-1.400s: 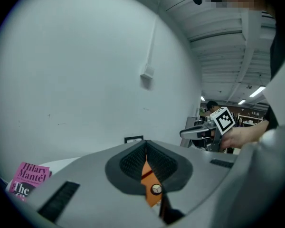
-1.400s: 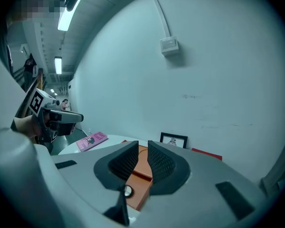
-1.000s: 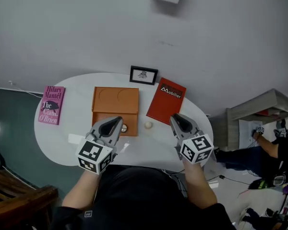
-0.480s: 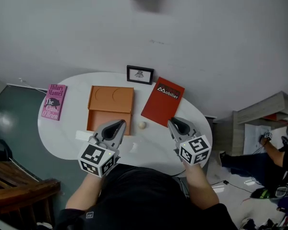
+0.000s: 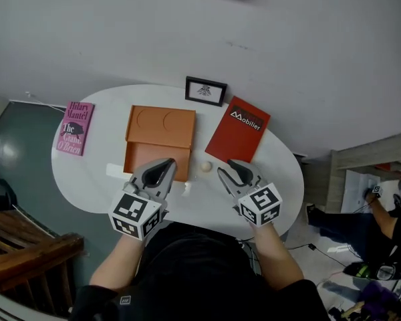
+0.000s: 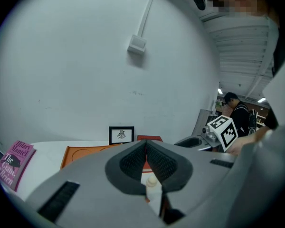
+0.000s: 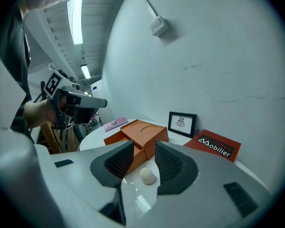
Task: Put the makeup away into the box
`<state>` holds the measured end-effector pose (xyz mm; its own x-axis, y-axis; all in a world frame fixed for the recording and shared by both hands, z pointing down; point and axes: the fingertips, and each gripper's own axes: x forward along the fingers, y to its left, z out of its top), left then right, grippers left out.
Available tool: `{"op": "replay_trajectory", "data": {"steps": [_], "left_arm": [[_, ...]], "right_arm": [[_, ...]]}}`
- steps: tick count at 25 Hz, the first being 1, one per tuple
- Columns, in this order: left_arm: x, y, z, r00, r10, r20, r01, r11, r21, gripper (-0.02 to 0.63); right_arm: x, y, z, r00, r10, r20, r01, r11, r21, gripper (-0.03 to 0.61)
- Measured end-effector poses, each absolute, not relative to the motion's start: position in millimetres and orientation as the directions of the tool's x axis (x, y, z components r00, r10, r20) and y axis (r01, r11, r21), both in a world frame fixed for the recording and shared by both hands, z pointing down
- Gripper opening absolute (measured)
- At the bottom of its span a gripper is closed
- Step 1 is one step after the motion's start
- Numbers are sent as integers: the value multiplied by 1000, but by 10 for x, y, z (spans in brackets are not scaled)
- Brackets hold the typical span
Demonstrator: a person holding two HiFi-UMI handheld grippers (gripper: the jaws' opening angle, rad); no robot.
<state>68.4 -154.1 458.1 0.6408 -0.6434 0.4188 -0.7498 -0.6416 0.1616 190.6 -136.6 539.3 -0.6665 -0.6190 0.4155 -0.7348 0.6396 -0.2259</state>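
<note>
— Standing over there, can you see the makeup?

— Yes. A small cream ball lies on the white table, just beside the near right corner of the orange box and outside it. I can't tell whether it touches the box.

— Is the box open?

— It is, with two orange parts lying together. The part nearer the wall shows two round hollows. I can't make out what is in the nearer part.

— And the grippers?

— The person holds both low over the near side of the table. The left gripper is over the near edge of the box, its jaws closed together with nothing between them. The right gripper points toward the ball. Its jaws have just been opening and stand partly apart. In the right gripper view the ball shows in the gap between them, lying on the table ahead of the pads, which don't touch it.

— Anything else on the table?

— A pink book lies at the far left, well apart from the box. A red book lies askew to the right of the box. A small black frame stands upright by the wall, behind the gap between box and red book.
</note>
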Motion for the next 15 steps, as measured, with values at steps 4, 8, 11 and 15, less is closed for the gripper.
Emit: {"op": "replay_trajectory", "data": {"steps": [4, 8, 11, 15], "left_arm": [[576, -1488, 4712, 630, -629, 455, -753, -638, 159, 14], [467, -1436, 4853, 611, -618, 495, -763, -626, 161, 14], [417, -1407, 4914, 600, -614, 513, -769, -619, 158, 14], [429, -1338, 4887, 596, -618, 513, -773, -614, 158, 14]], "right_arm": [[1668, -1381, 5714, -688, -565, 455, -707, 665, -242, 150], [1525, -1423, 6030, -690, -530, 493, -697, 669, -257, 166], [1460, -1451, 6220, -685, -520, 510, -699, 667, -259, 166], [1405, -1439, 6447, -673, -498, 547, -699, 671, -248, 166]]}}
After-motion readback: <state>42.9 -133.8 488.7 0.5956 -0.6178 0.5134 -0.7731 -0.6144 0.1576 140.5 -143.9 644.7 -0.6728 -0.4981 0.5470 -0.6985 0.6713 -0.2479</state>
